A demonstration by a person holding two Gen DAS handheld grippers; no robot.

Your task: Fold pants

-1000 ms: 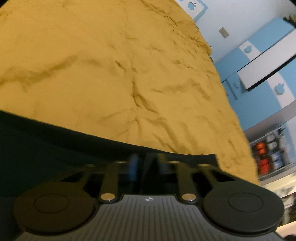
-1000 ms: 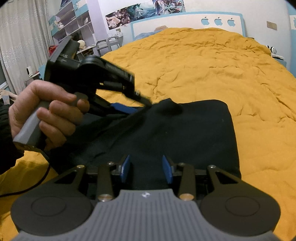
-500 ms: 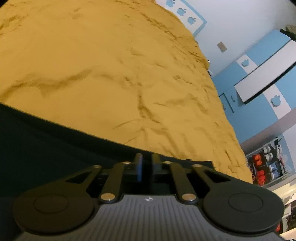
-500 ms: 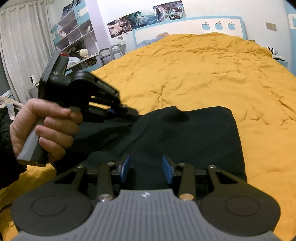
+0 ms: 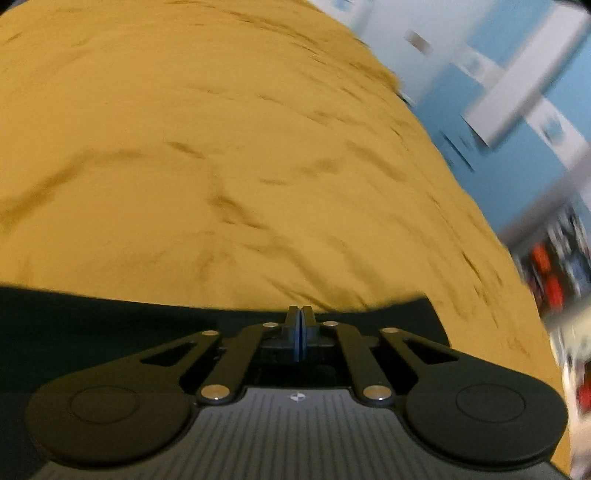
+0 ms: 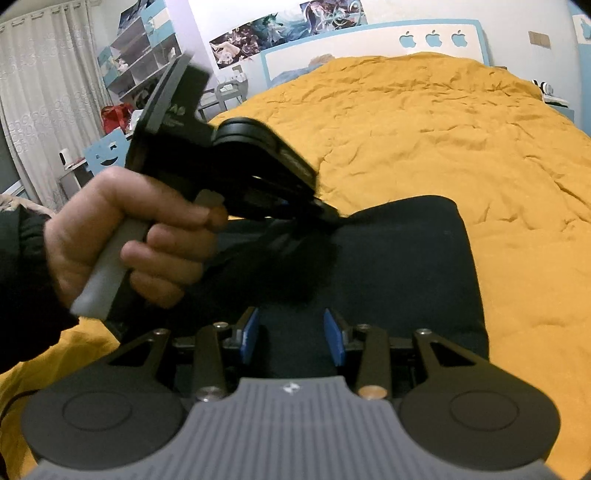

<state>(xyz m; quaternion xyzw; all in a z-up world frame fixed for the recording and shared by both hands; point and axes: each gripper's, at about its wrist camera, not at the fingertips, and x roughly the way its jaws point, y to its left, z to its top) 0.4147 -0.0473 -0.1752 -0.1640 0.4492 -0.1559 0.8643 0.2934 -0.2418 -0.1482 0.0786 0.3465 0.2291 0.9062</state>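
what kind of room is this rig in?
Most likely a bedroom, perhaps a child's: a wide bed under a rumpled mustard-yellow bedspread, a white headboard with blue apple cut-outs, and anime posters on the wall. The folded black pants lie on the bedspread.

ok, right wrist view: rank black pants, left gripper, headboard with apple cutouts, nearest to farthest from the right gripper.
1. black pants, directly under and ahead of the right gripper.
2. left gripper, ahead and left, pinching the pants' far edge.
3. headboard with apple cutouts, far end of the yellow bed.
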